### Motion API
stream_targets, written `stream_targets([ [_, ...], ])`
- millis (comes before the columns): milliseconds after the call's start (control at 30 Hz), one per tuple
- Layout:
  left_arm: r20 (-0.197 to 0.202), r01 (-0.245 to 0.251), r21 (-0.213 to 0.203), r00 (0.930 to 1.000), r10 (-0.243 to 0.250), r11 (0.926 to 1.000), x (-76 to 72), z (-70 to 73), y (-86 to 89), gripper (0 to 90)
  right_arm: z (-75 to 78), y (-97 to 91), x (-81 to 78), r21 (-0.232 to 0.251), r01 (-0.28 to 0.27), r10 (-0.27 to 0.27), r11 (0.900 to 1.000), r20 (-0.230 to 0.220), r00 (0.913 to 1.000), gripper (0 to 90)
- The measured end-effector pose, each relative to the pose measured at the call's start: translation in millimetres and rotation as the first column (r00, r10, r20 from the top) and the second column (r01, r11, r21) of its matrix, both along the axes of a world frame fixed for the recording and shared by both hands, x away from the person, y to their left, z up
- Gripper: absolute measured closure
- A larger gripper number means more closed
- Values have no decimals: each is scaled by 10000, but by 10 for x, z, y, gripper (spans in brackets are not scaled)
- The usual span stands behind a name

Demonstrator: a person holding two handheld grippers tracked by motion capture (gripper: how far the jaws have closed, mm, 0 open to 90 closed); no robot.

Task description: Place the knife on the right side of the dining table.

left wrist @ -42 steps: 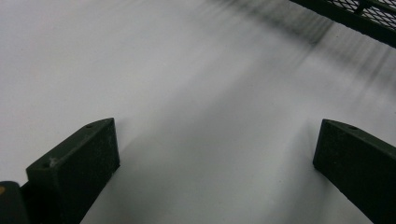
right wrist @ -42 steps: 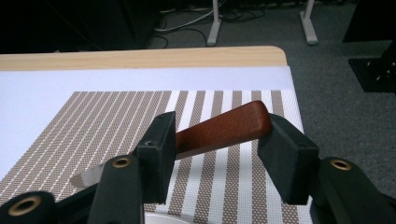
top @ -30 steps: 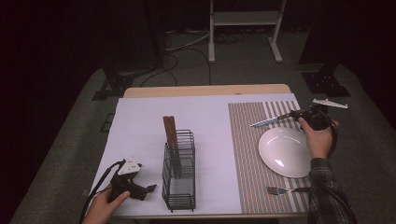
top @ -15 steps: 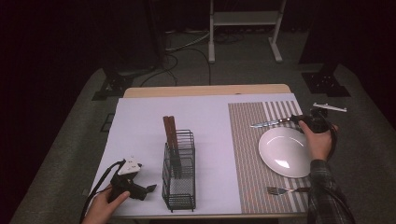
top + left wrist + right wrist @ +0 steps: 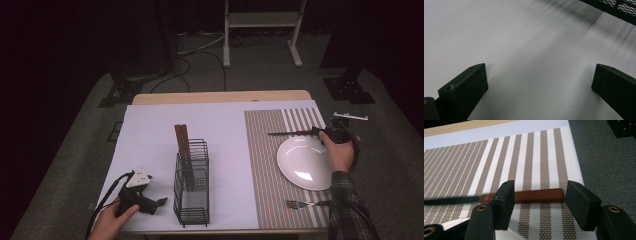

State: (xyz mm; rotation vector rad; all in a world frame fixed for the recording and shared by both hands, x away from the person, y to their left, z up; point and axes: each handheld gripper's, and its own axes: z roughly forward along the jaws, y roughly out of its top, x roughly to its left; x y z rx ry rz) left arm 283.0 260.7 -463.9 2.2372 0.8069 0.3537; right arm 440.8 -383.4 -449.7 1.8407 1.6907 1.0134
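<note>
A knife (image 5: 539,195) with a brown handle and a dark blade (image 5: 292,133) lies flat on the striped placemat (image 5: 499,157), just beyond the white plate (image 5: 305,162). My right gripper (image 5: 541,188) is open, its jaws standing either side of the handle without closing on it. This gripper (image 5: 331,135) is at the plate's far right rim in the high view. My left gripper (image 5: 161,202) rests open on the white table cover at the near left, beside the black wire rack (image 5: 191,185). Nothing lies between its jaws (image 5: 539,72).
Two brown-handled utensils (image 5: 181,140) stand upright in the rack. A fork (image 5: 300,204) lies on the placemat near the table's front edge. The rack's base (image 5: 614,7) is at the top right of the left gripper view. Grey carpet borders the table.
The knife, held tilted above the mat a second ago, has come down level onto the mat beyond the plate. The right hand shifted slightly right. The left gripper has not moved.
</note>
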Motion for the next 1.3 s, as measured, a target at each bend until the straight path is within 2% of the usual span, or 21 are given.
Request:
stream_targets([
  [233,1,-1,3,10000,1,10000,0,0,0,0,1,17,12,-40,-56,55,10000,-78,10000,386],
  [500,2,-3,3,10000,3,10000,-1,0,0,0,84,43,-47,-124,-132,135,9998,246,9996,382],
  [733,2,-3,2,10000,3,10000,0,0,0,0,201,126,-158,-119,-428,434,9990,568,9974,369],
  [933,-9,5,21,10000,-5,10000,-1,2,1,0,262,242,-287,-232,-895,912,9957,860,9921,363],
  [1300,-10,1,13,10000,-1,10000,-2,2,1,0,301,398,-524,-482,-1559,1599,9866,949,9826,343],
])
